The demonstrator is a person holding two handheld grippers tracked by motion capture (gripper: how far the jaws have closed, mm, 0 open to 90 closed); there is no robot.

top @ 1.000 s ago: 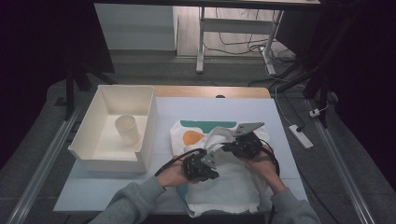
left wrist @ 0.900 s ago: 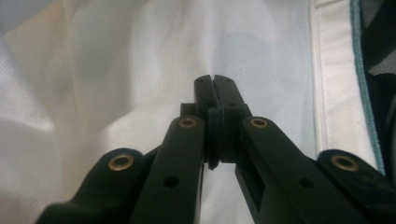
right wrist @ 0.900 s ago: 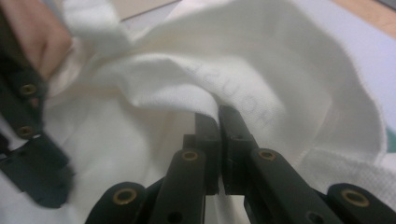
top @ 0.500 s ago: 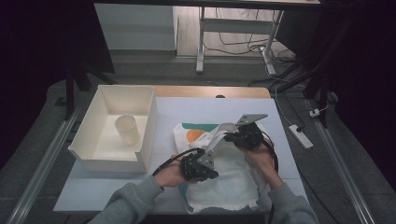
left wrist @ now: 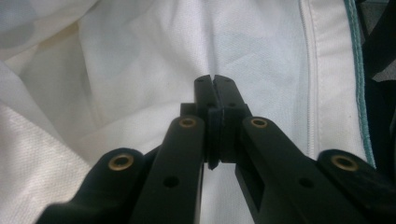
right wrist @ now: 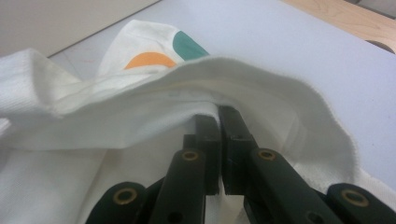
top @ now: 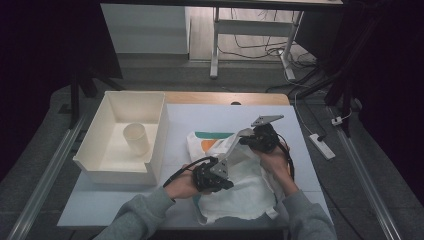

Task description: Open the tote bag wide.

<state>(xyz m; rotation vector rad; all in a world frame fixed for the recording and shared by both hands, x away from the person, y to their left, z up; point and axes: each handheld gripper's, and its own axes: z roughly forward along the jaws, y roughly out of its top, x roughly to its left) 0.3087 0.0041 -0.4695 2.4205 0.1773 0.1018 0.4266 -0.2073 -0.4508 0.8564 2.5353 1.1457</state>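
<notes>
- High view: a white cloth [top: 240,185] lies on the pale mat [top: 200,120] that covers the table, at the near right part, in front of the person.
- The cloth has a green band and an orange patch at its far left corner, near the tray.
- The left gripper [top: 212,175] is at the near left edge of the cloth, held in the left hand [top: 182,184].
- The right gripper [top: 257,139] is farther away, over the far right part of the cloth, held in the right hand [top: 274,159].
- A strip of the cloth is raised between the two grippers and stretches from one to the other.
- A white tray [top: 125,137] stands to the left of the cloth, just beside it, and a cup [top: 136,138] stands upright inside the tray.
- Left gripper view: the two black jaws are pressed together at the tips, and white cloth [left wrist: 140,70] lies right behind them. A thin fold seems to be pinched between the tips, but I cannot see it clearly.
- A seam with a green edge runs down the right side of this view.
- Right gripper view: the jaws are closed narrow on a fold of the cloth [right wrist: 187,102], which rises over the tips like a small arch.
- Behind the fold the orange patch and the green band lie on the mat [right wrist: 280,42].
</notes>
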